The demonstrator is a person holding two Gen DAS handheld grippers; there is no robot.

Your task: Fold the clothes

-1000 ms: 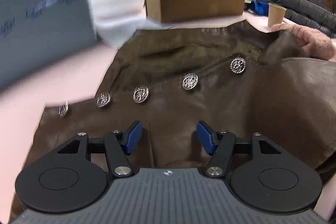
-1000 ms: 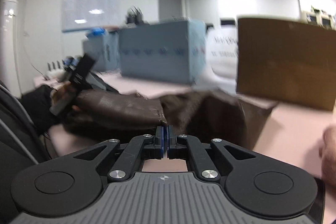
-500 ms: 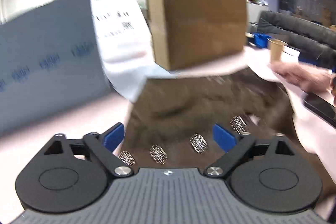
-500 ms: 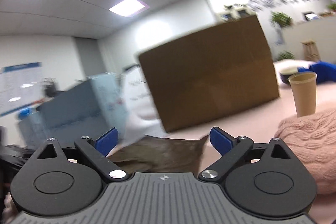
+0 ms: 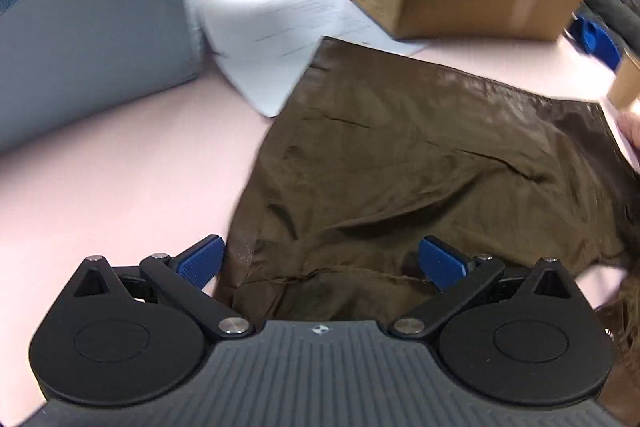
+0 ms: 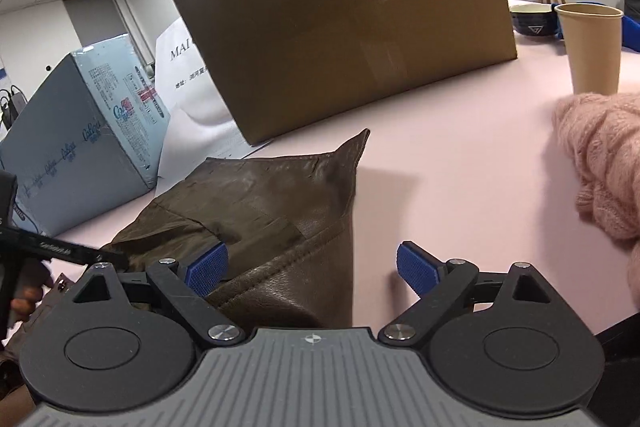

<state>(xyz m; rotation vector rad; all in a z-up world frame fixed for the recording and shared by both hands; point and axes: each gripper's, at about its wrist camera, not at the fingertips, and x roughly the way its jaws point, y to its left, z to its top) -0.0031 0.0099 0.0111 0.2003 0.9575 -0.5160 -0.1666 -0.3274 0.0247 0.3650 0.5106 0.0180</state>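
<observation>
**Both claws free over the brown jacket: how the next fold is best taken**

The brown jacket (image 5: 420,163) is spread on the pink table (image 5: 120,167), folded over so that its dull lining faces up, with the cardboard box (image 6: 344,27) and the blue-grey carton (image 6: 80,131) standing close behind it. The left gripper (image 5: 320,263) is held wide, nothing pinched, with the near hem lying below the gap between its 2 blue pads. The right gripper (image 6: 312,265) is also spread wide; its jaws have just been opening, then easing in slightly, and a leather edge lies between them without being pressed by either pad.

The step in hand is judged to be a re-grip for the next fold. It would be done well if both layers, leather and lining, were taken together at the near edge, since the thin lining looks apt to slip and bunch. The 2 grips should be set well apart along that edge so the panel is carried over flat. The raised corner (image 6: 356,147) at the far right should be pressed down or tucked, and the paper cup (image 6: 592,47) and pink knitted sleeve (image 6: 608,163) kept clear of the swing
</observation>
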